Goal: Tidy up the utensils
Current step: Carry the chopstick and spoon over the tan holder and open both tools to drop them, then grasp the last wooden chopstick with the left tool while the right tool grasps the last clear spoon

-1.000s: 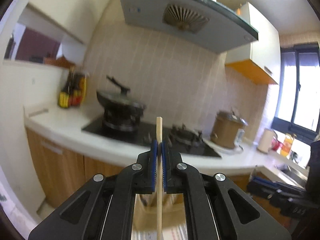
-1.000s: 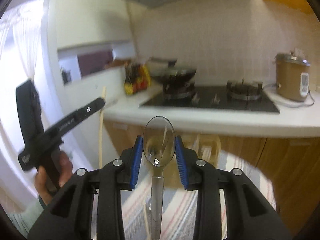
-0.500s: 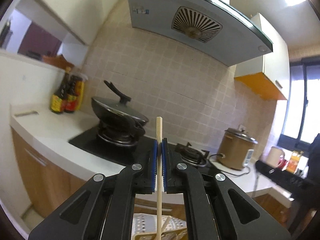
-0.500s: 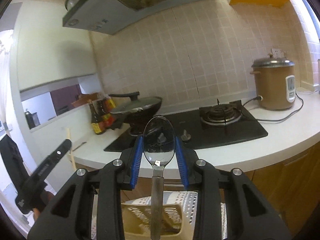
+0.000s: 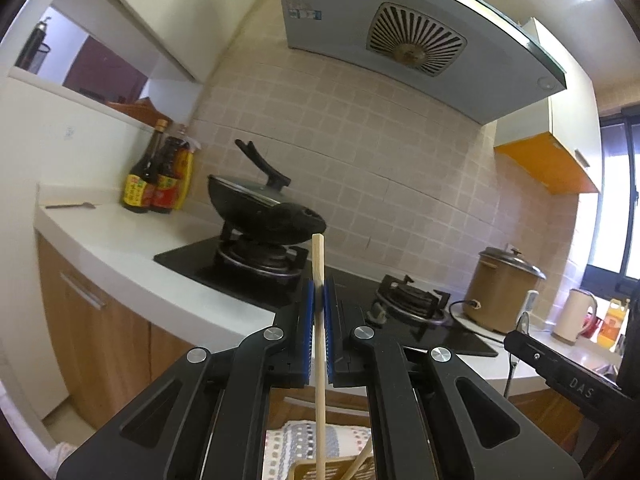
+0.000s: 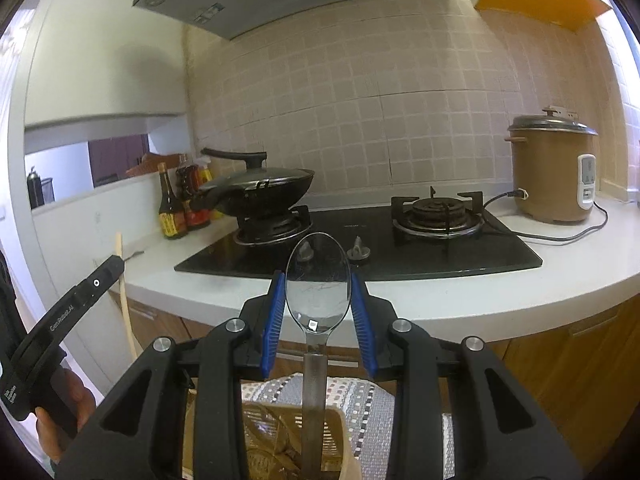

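Both grippers have dropped and closed in on the counter since a second ago; the stove fills more of each view and a basket now shows under the jaws.

Containers: tan slotted utensil basket (image 6: 256, 420) sits below the right gripper's (image 6: 319, 307) jaws on a dotted striped mat (image 6: 360, 400). Contents only partly visible: brownish pieces, can't identify them. In the left wrist view the basket's rim (image 5: 304, 472) lies below the left gripper (image 5: 319, 320), with a second wooden stick (image 5: 362, 460) leaning diagonally in it.

Left jaws are clamped together on a wooden chopstick (image 5: 319, 360): long axis upright, top end above the pads, lower end running down to the basket.

Right jaws are partly apart, pads pinching the bowl of a metal spoon (image 6: 318, 292): bowl up and facing the camera, handle straight down toward the basket.
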Motion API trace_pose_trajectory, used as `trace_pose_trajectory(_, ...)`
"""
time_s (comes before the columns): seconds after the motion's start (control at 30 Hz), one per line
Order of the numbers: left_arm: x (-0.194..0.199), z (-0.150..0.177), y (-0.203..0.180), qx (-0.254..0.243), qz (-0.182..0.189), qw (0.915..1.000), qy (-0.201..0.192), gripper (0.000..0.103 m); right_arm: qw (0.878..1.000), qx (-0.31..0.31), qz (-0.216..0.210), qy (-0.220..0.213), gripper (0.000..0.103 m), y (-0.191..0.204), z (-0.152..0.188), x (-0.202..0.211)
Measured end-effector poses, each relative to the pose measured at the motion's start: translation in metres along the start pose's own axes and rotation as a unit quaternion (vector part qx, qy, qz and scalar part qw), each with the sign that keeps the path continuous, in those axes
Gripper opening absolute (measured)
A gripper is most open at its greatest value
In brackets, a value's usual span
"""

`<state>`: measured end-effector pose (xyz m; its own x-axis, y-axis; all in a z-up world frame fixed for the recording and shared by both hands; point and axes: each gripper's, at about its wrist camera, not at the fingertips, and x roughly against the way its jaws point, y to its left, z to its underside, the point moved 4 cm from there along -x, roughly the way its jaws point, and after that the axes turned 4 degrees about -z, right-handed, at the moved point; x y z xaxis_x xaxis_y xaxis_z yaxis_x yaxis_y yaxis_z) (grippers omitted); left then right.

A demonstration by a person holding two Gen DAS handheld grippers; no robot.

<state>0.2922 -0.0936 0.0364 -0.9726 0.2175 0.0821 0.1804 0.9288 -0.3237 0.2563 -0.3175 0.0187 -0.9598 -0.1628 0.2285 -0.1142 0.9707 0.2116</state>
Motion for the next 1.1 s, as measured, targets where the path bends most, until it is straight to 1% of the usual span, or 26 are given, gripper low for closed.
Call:
trace_pose_trajectory(0.13, 0.005, 0.008, 0.001, -0.005, -0.013, 0.9999, -0.003, 0.003, 1.000, 0.019, 0.005, -0.001, 0.030, 0.005, 0.010, 0.003)
trace_pose_trajectory(0.23, 0.008, 0.014, 0.000, -0.014, -0.015, 0.9998, 0.008, 0.003, 1.000, 0.027, 0.003, 0.004, 0.030, 0.007, 0.016, 0.006)
trace_pose_trajectory(0.3, 0.011, 0.018, 0.000, -0.018, -0.021, 0.9995, 0.015, 0.005, 1.000, 0.027, -0.002, 0.009, 0.030, 0.008, 0.020, 0.009)
trace_pose_trajectory(0.33, 0.013, 0.020, 0.001, -0.017, -0.021, 0.9994, 0.020, 0.015, 1.000, 0.025, -0.002, 0.011, 0.030, 0.008, 0.022, 0.012)
trace_pose_trajectory(0.37, 0.015, 0.022, 0.002, -0.018, -0.020, 0.9992, 0.030, 0.029, 1.000, 0.021, -0.009, 0.017, 0.030, 0.008, 0.023, 0.016)
trace_pose_trajectory(0.43, 0.019, 0.023, 0.006, -0.017, -0.026, 0.9986, 0.042, 0.038, 0.999, 0.016, -0.015, 0.026, 0.033, 0.008, 0.022, 0.022)
trace_pose_trajectory(0.57, 0.039, 0.017, 0.011, -0.019, -0.019, 0.9982, 0.053, 0.038, 0.999, 0.006, -0.019, 0.031, 0.033, 0.007, 0.020, 0.038)
trace_pose_trajectory(0.63, 0.052, 0.013, 0.014, -0.014, -0.015, 0.9983, 0.054, 0.042, 0.999, 0.002, -0.019, 0.031, 0.033, 0.009, 0.020, 0.052)
trace_pose_trajectory(0.77, 0.082, 0.007, 0.018, -0.017, -0.013, 0.9976, 0.066, 0.042, 0.999, -0.005, -0.020, 0.033, 0.033, 0.013, 0.022, 0.079)
trace_pose_trajectory(0.9, 0.103, 0.020, 0.029, -0.007, -0.012, 0.9924, 0.122, 0.044, 0.998, -0.018, -0.029, 0.046, 0.033, 0.018, 0.035, 0.104)
trace_pose_trajectory(0.93, 0.107, 0.027, 0.034, 0.003, -0.007, 0.9894, 0.145, 0.045, 0.998, -0.021, -0.030, 0.053, 0.033, 0.019, 0.040, 0.109)
trace_pose_trajectory(1.03, 0.116, 0.059, 0.052, 0.043, -0.004, 0.9743, 0.221, 0.045, 0.996, -0.033, -0.038, 0.080, 0.033, 0.023, 0.059, 0.120)
trace_pose_trajectory(1.1, 0.120, 0.080, 0.061, 0.062, -0.004, 0.9636, 0.260, 0.045, 0.993, -0.041, -0.041, 0.099, 0.033, 0.024, 0.074, 0.125)
